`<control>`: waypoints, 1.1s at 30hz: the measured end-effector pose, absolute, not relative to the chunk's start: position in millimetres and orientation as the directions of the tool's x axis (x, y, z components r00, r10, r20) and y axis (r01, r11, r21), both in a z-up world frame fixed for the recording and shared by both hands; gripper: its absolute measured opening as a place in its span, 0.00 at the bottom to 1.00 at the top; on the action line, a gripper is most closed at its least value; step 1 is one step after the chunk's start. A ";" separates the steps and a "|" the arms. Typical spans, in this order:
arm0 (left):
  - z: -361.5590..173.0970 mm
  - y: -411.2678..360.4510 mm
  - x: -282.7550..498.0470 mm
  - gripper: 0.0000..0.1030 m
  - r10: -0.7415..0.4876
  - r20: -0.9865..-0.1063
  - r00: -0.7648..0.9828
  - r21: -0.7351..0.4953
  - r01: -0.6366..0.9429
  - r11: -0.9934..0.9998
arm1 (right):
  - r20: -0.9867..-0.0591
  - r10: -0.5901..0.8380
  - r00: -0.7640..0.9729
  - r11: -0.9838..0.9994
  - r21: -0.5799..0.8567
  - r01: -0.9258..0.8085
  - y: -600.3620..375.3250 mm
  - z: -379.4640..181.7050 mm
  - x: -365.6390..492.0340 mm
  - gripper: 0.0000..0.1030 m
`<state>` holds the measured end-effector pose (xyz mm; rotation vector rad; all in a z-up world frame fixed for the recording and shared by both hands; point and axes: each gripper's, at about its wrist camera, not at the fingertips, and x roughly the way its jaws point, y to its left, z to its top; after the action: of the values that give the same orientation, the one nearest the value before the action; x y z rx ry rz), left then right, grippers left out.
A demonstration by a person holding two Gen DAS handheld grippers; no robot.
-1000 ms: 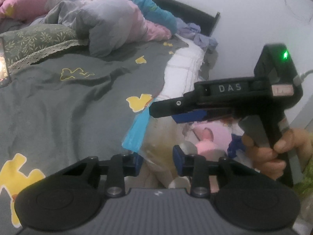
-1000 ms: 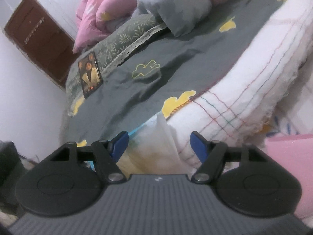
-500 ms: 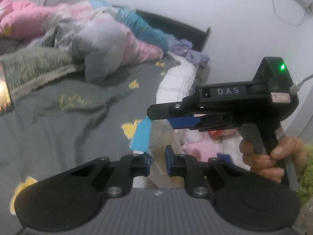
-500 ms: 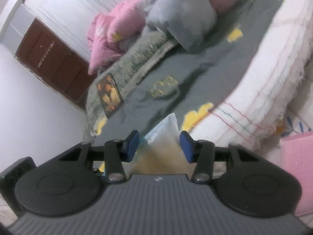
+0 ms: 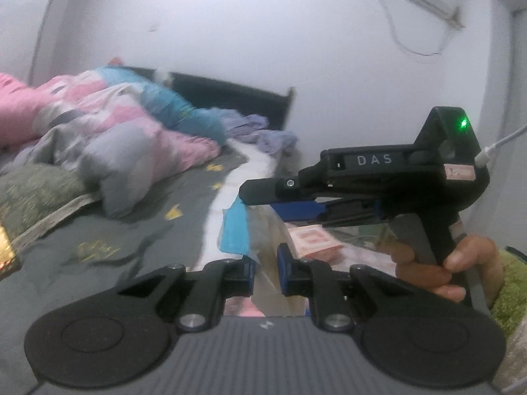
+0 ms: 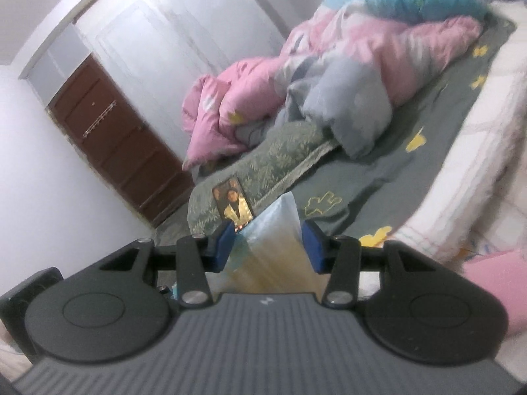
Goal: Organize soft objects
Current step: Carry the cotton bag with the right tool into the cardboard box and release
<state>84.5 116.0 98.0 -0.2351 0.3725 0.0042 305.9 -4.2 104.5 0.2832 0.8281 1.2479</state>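
A: Where is the clear plastic bag with the blue strip along its top (image 5: 234,230)?

B: It hangs in the air between both tools, off the edge of the bed with the dark grey sheet printed in yellow shapes (image 5: 108,230). The left gripper (image 5: 265,273) has its blue pads drawn close together on the bag's edge, pinching it. The right gripper (image 6: 269,242) has its blue pads (image 6: 225,243) pressed against either side of the bag's pale, yellowish body (image 6: 273,230), so it grips the bag too.

A: Can the right tool be seen from the other side?

B: Yes, in the left wrist view it is the black pistol-shaped gripper marked DAS (image 5: 372,177), held by a hand (image 5: 444,266), with its fingers reaching to the bag's blue strip.

A: And the bed itself?

B: A crumpled pink, grey and blue quilt (image 6: 346,75) lies piled toward the headboard, beside a green leaf-patterned pillow (image 6: 263,164). A small portrait picture (image 6: 232,204) rests on that pillow.
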 end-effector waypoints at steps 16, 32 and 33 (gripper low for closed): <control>104.4 -77.2 139.4 0.14 -0.540 -0.422 0.728 -0.287 0.457 0.842 | -0.424 0.755 0.500 0.643 0.626 -0.441 -289.0 133.5 236.8 0.44; -4.4 -258.4 289.6 0.21 -0.585 -0.727 0.359 -0.374 0.508 0.776 | -0.623 0.494 0.607 0.716 0.687 0.123 -499.4 -8.6 254.2 0.45; -10.4 -264.6 298.4 0.24 -0.556 -0.744 0.371 -0.347 0.497 0.795 | -0.630 0.482 0.609 0.714 0.685 0.143 -504.2 -17.1 260.3 0.46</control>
<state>298.4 -264.6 -10.4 -0.0674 0.9809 -0.6762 260.3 -504.2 -17.1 0.7748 0.9159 0.2202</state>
